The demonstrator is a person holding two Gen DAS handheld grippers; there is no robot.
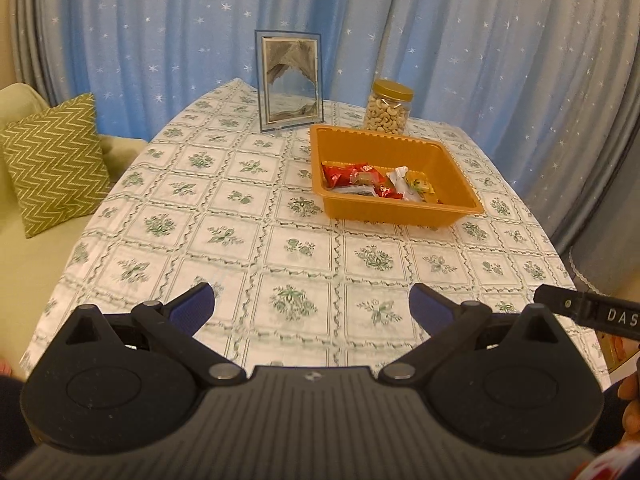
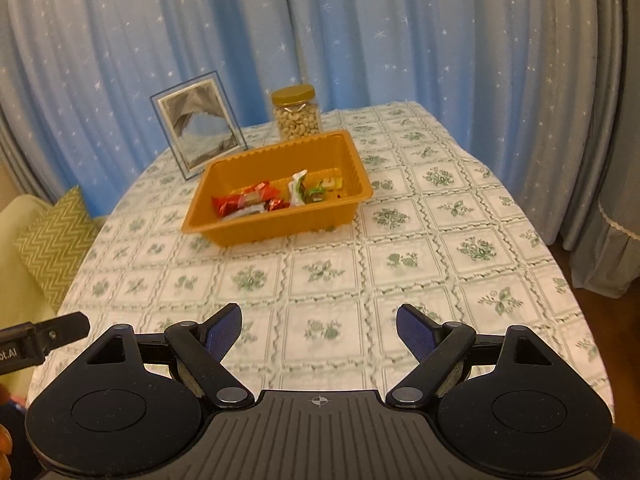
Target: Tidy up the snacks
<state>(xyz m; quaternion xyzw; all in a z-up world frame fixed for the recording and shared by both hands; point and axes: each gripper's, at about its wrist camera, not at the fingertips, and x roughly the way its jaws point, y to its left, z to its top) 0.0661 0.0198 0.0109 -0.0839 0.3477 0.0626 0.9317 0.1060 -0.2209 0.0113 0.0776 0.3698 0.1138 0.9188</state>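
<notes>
Tablecloth (image 1: 256,240), white with a grid of green floral squares, covers the whole table; we see it drape over the near and side edges. Curtains (image 1: 160,20), pale blue with small white stars, hang in folds behind the far edge and fill the background in both views. To the left of the table we note a pale yellow-green sofa (image 1: 24,264) bearing a green zigzag cushion (image 1: 52,160).

On the far half of the cloth sits an orange tray (image 1: 400,212). Inside it lie the snacks (image 1: 360,180): red wrappers on the left, white and yellow ones to their right. Just behind the tray stands a jar of cashews (image 1: 387,108) with a gold lid; left of the jar, a framed picture (image 1: 289,80) stands upright.

We record the left gripper (image 1: 312,304) with its blue-padded jaws spread wide and nothing between them, above the bare near cloth. The right gripper (image 2: 319,322) is likewise wide apart and empty. Both are well apart from the tray.
</notes>
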